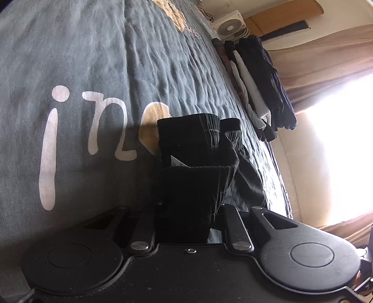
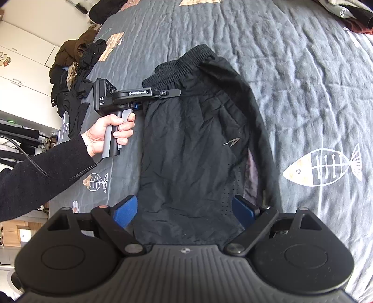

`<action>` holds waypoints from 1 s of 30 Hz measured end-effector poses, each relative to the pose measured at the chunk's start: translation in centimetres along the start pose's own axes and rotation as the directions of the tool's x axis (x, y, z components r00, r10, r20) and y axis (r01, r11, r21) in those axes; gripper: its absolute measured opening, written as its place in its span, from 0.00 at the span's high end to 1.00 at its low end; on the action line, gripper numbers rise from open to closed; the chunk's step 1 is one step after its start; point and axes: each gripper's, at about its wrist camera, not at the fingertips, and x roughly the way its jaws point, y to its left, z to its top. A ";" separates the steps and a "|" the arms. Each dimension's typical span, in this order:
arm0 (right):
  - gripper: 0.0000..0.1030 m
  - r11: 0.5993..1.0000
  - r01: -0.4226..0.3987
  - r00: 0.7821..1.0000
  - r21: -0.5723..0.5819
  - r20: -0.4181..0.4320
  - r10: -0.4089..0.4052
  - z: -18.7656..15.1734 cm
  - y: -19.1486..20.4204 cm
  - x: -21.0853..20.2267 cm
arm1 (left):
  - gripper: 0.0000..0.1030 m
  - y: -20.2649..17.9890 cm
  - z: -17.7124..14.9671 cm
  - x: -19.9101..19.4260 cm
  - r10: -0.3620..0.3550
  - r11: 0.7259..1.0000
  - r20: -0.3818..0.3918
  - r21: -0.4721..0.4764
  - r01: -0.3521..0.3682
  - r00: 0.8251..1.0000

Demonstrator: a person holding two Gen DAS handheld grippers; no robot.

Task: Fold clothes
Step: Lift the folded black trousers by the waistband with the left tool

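Black athletic shorts lie spread on the grey bedspread, elastic waistband at the far end. My left gripper, held in a hand, is shut on the waistband; in the left wrist view the black waistband fabric fills the space between its fingers and stands up from the bed. My right gripper is open, its blue pads either side of the shorts' near hem, just above the fabric.
A heap of dark clothes lies at the bed's left edge, more clothes at the far right. A stack of folded garments sits at the bed's edge near a white fan.
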 end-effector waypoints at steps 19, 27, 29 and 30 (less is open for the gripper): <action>0.14 0.950 -0.289 0.916 0.121 -0.253 0.311 0.8 -15.6 5.6 | 0.85 0.2 0.4 0.2 0.012 1.000 -0.024 0.029 -0.011 1.000; 0.14 0.929 -0.337 0.880 0.152 -0.299 0.369 -0.2 -17.4 8.0 | 0.85 0.0 0.5 0.5 0.010 0.999 -0.024 0.040 -0.009 1.000; 0.13 0.924 -0.350 0.873 0.153 -0.304 0.381 0.0 -17.1 8.3 | 0.85 0.0 0.4 0.5 0.008 0.999 -0.021 0.038 -0.007 1.000; 0.11 0.921 -0.357 0.869 0.155 -0.306 0.389 0.2 -17.0 8.5 | 0.85 0.0 0.4 0.4 0.006 0.999 -0.020 0.037 -0.006 1.000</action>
